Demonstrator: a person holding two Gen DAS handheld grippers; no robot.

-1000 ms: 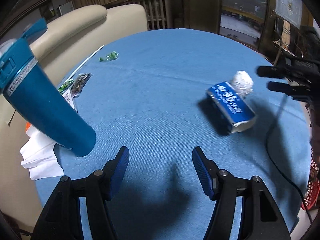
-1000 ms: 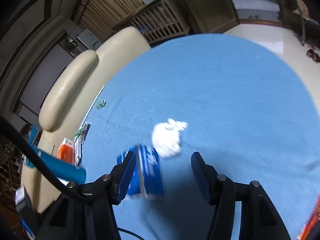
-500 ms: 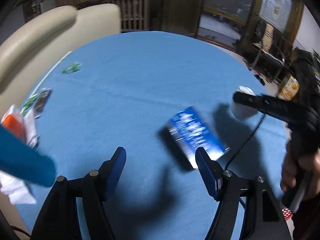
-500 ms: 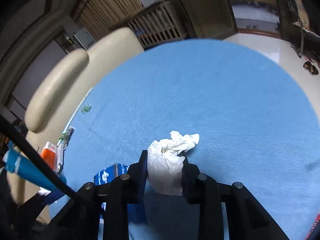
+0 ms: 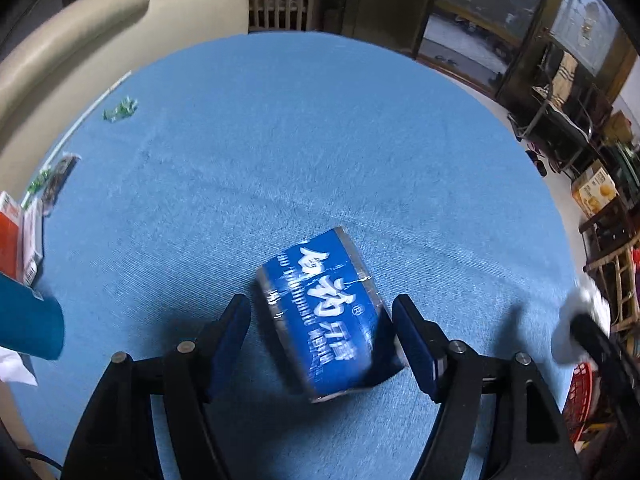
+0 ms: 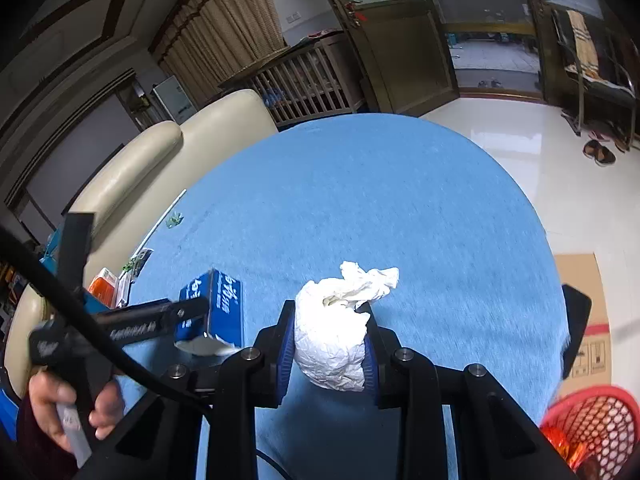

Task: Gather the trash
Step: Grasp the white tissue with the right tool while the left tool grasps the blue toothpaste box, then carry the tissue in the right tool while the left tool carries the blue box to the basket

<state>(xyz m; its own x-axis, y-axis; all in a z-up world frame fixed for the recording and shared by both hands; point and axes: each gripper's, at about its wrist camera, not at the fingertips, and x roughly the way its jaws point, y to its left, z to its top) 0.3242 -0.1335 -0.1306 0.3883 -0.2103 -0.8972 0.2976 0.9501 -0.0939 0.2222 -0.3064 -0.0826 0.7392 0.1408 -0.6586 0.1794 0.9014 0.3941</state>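
Two grippers are at work: your right gripper [image 6: 330,354] clamps the crumpled white tissue [image 6: 336,336] above the blue tablecloth [image 6: 380,200]; your left gripper [image 5: 322,326] stands wide around the blue carton [image 5: 324,316], untouched; red basket [image 6: 592,428] at four o'clock

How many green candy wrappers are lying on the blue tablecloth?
2, perhaps more hidden. One small crumpled green wrapper lies alone near the far left edge of the blue tablecloth. Another green wrapper lies further along that edge, beside a dark packet.
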